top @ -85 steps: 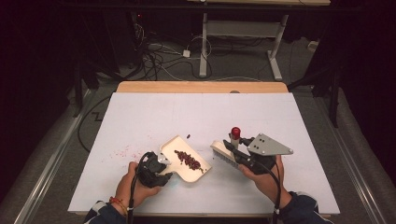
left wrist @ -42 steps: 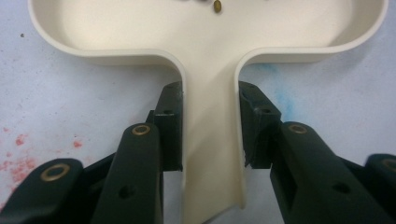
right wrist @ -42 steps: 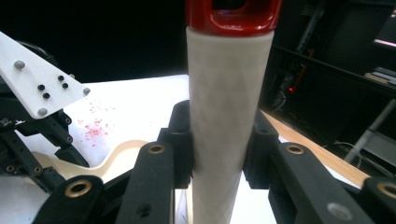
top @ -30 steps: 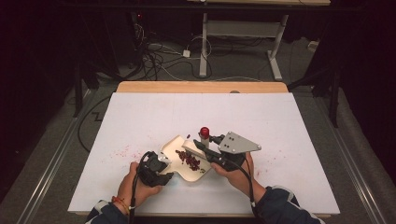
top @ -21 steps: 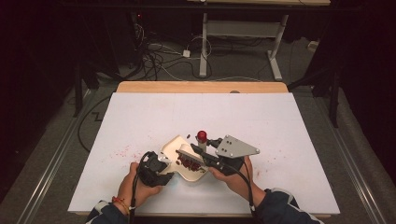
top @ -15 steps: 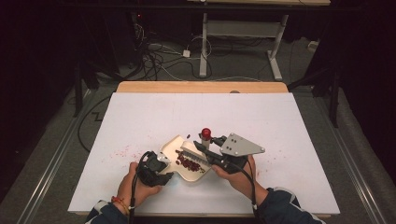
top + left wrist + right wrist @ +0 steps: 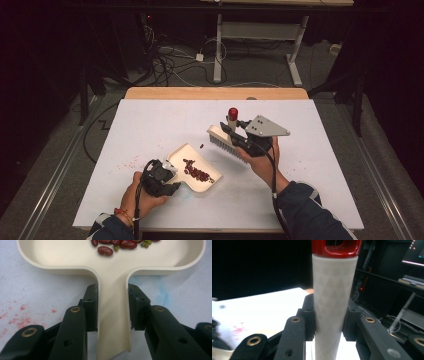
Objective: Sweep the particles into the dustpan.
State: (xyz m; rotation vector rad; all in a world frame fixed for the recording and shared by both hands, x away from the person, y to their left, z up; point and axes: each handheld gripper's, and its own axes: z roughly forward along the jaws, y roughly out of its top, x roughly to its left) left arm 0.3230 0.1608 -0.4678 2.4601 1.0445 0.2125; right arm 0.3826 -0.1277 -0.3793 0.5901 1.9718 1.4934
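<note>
A cream dustpan [image 7: 200, 161] lies on the white table, holding a heap of red beans [image 7: 197, 173]. My left gripper [image 7: 171, 173] is shut on the pan's handle [image 7: 113, 322], one jaw on each side. Red beans [image 7: 105, 251] and a few small green ones [image 7: 145, 243] lie in the pan. My right gripper [image 7: 233, 132] is shut on the white handle [image 7: 333, 290] of a hand brush with a red end cap [image 7: 233, 113]. Its pale bristles [image 7: 221, 143] hang just beyond the pan's far right edge. One stray bean [image 7: 201, 146] lies on the table between pan and brush.
Faint red stains [image 7: 127, 162] mark the table left of the pan. The table [image 7: 310, 150] has open white surface to the right and at the back. Past its far wooden edge [image 7: 215, 93] are cables and desk legs on a dark floor.
The right gripper swept the brush left over the pan, then drew it back right and away; its bristles now stand off the pan's far edge. The left gripper and the pan stayed put.
</note>
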